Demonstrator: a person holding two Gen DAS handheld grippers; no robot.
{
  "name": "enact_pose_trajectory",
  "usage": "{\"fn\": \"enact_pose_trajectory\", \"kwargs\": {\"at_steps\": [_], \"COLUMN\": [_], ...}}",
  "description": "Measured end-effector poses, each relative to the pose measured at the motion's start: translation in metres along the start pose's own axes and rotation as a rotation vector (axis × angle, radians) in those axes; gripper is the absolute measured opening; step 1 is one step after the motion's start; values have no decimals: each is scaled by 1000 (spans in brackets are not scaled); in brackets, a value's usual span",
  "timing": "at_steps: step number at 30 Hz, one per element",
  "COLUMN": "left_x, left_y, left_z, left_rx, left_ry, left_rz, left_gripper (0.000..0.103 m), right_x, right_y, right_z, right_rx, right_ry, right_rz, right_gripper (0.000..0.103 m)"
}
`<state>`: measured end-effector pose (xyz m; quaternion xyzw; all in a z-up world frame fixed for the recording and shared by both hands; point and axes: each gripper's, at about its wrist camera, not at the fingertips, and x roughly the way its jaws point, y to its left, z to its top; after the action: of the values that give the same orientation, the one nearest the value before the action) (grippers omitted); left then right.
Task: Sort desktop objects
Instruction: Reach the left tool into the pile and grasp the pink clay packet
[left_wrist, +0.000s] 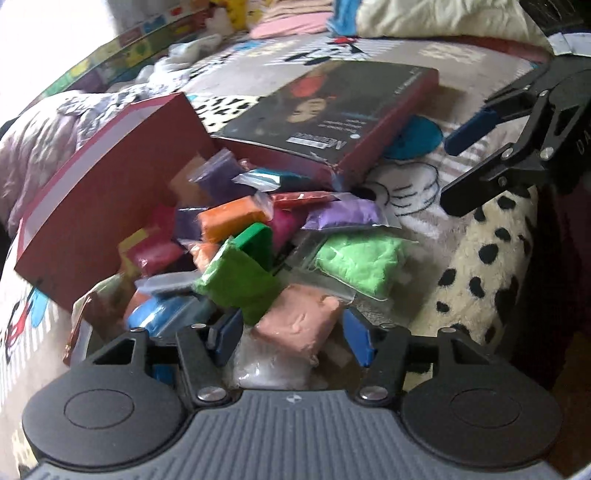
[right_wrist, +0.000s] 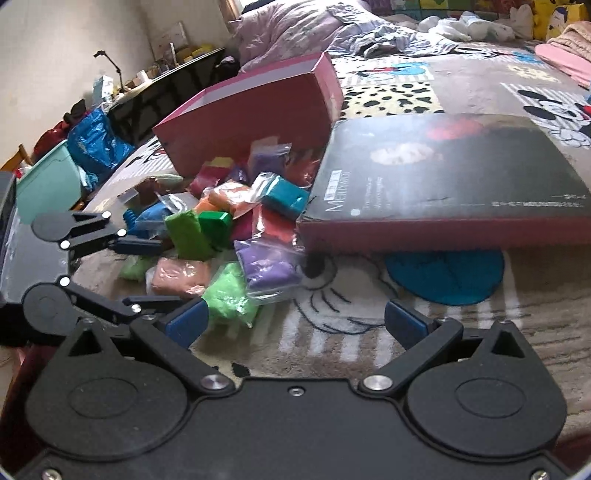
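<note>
On the left of the bed, a red box (left_wrist: 99, 206) lies tipped on its side, its open mouth facing a heap of small clay bags that spill out onto the cartoon-print blanket (right_wrist: 369, 332). Just right of the box's mouth sit a purple bag (left_wrist: 221, 177) and an orange bag (left_wrist: 232, 218), with a dark green block (left_wrist: 258, 240) below them. The left hand-held gripper (left_wrist: 291, 336) reaches into the near edge of the heap; its blue-padded fingers (left_wrist: 360, 341) stand apart on either side of a peach bag (left_wrist: 299, 325), with a mid-green bag (left_wrist: 240, 284) resting against the left finger. Whether the pads touch the peach bag cannot be told. Further right lie a lilac bag (left_wrist: 347, 216) and a light green bag (left_wrist: 362, 266). Behind them the box's dark printed lid (left_wrist: 332, 110) rests tilted, its near corner among the bags and a teal disc (left_wrist: 417, 138) partly under it. At the far right, the right hand-held gripper (right_wrist: 295, 325) hovers above bare blanket with its fingers wide apart, holding nothing, beside a spotted plush (left_wrist: 487, 258).
</note>
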<state>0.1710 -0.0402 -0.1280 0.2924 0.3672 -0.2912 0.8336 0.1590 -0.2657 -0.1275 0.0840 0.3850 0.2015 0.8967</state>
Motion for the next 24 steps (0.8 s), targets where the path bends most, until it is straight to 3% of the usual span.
{"fn": "enact_pose_trajectory", "kwargs": {"at_steps": [3,10,14,16,17,18,24], "left_x": [6,-3,-5,-3,-1,2,11], "left_y": [-2,-18,-10,-9,-8,-8,-8], "left_z": [3,-1,-1,1,2,3,5], "left_rx": [57,-16,-143,-153,-153,-151,-143], "left_ry": [24,43,28,22,23,29,52], "left_rz": [-18,-23,-1,10,13,8,-5], "left_gripper": [59,59,59,59,54,42,41], "right_x": [3,9,10,10,10,11,11], "right_y": [3,9,10,9,8,8,2], "right_z": [-2,-7,-8,-8,-9,-9,-11], "right_rx": [-9,-39,-50,-49,-46,-43,-22], "right_ry": [3,11,9,4,3,1,-22], "right_rz": [20,49,57,64,66,67,76], "right_gripper": [103,102,102,102,102,102,102]}}
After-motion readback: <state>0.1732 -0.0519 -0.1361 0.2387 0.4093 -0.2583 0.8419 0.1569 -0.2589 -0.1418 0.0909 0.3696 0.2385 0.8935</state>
